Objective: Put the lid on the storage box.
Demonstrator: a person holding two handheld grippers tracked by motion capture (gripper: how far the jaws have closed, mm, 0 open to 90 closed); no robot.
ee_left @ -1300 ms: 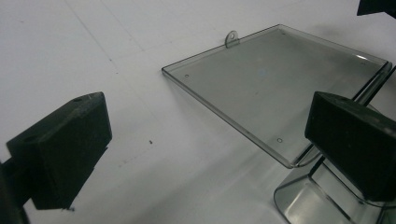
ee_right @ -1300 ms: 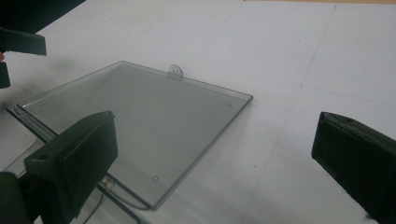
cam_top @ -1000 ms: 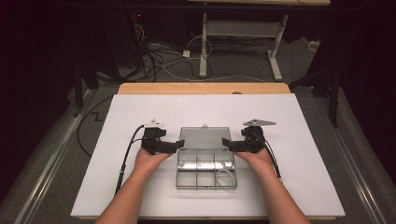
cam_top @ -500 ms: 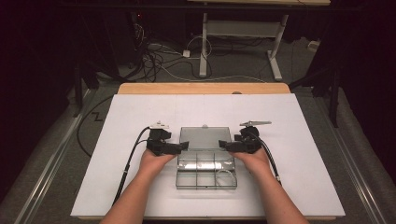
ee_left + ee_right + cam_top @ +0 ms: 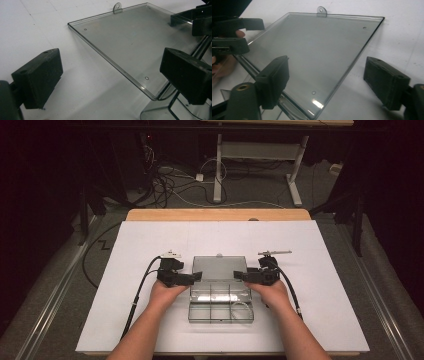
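Lying open at the lower centre, the clear plastic box (image 5: 220,287) is looking light, stiff and slippery, while the left gripper (image 5: 196,277) and right gripper (image 5: 240,275) are straddling its lid's side edges, jaws apart, the right's just closing.

Open box (image 5: 220,297) on the table (image 5: 125,270), lid (image 5: 219,267) lying flat behind it
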